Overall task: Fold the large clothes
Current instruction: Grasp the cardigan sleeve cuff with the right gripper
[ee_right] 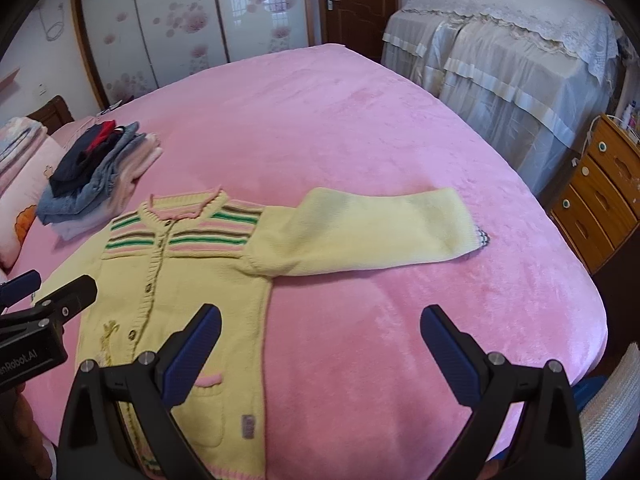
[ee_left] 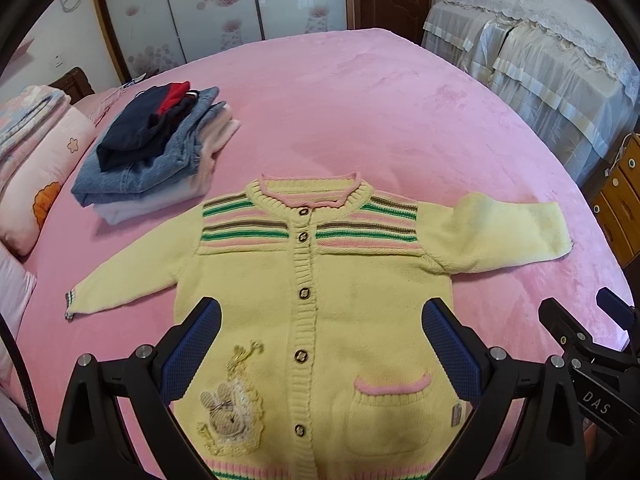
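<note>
A yellow knit cardigan (ee_left: 320, 288) with green, brown and pink chest stripes lies flat and buttoned on the pink bed, both sleeves spread out. It also shows in the right wrist view (ee_right: 180, 280), with its right sleeve (ee_right: 372, 232) stretched to the right. My left gripper (ee_left: 322, 320) is open and empty, hovering above the cardigan's lower front. My right gripper (ee_right: 320, 328) is open and empty, above the bed just right of the cardigan's side edge. Each gripper shows at the other view's edge.
A stack of folded clothes (ee_left: 160, 148) sits on the bed's back left, also in the right wrist view (ee_right: 96, 172). Pillows (ee_left: 36, 176) lie at far left. The pink bedcover (ee_right: 380, 128) stretches beyond. A wooden drawer chest (ee_right: 600, 192) stands at right.
</note>
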Available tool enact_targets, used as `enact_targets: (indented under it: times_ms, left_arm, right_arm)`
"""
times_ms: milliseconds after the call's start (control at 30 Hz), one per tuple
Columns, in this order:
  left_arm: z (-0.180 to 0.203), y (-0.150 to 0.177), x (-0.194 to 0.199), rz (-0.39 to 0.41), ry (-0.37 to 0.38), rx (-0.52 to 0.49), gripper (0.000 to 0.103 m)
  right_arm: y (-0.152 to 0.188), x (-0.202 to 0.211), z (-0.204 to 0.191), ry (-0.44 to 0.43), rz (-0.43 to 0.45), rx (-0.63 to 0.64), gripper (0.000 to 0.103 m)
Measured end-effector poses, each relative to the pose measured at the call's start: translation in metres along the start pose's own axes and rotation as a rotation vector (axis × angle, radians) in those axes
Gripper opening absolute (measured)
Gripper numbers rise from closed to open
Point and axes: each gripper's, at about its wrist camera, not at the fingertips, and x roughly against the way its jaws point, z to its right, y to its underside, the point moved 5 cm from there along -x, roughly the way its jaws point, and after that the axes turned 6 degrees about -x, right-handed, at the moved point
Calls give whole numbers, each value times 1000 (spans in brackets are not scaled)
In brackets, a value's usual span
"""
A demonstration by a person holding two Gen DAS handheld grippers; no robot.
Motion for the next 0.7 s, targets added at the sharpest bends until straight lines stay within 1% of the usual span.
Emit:
enact_targets:
  times_ms: [200,233,300,400,567,600,667,700]
  left_arm:
    - [21,-14,-22,-6,5,-24,100]
    - [24,-16,-26,-8,7,-26,100]
    - [30,-20,-33,-11,13,-31,100]
    - [41,-23,-45,-16,23,-44,100]
    - [57,-24,-63,-40,44,-48,100]
    - [59,-24,-65,-46,52,-47,100]
    - [65,-22,-70,-58,66,-47,100]
    - [68,-21,-73,-64,69,-51,100]
  right_arm:
    - [-10,-28,32,23,-27,-73,100]
    - [-12,-34,41,31,-32,-97,96]
    - [-17,-45,61,43,-45,-148,91]
    - [-24,-60,95,67,-55,-246,89]
    - [-31,-80,136,37,-57,-383,87]
    - [-32,-84,141,39,-62,-396,85]
    - [-35,-94,150,4,-79,-430,81]
    - [-34,-99,153,-15,-93,-452,77]
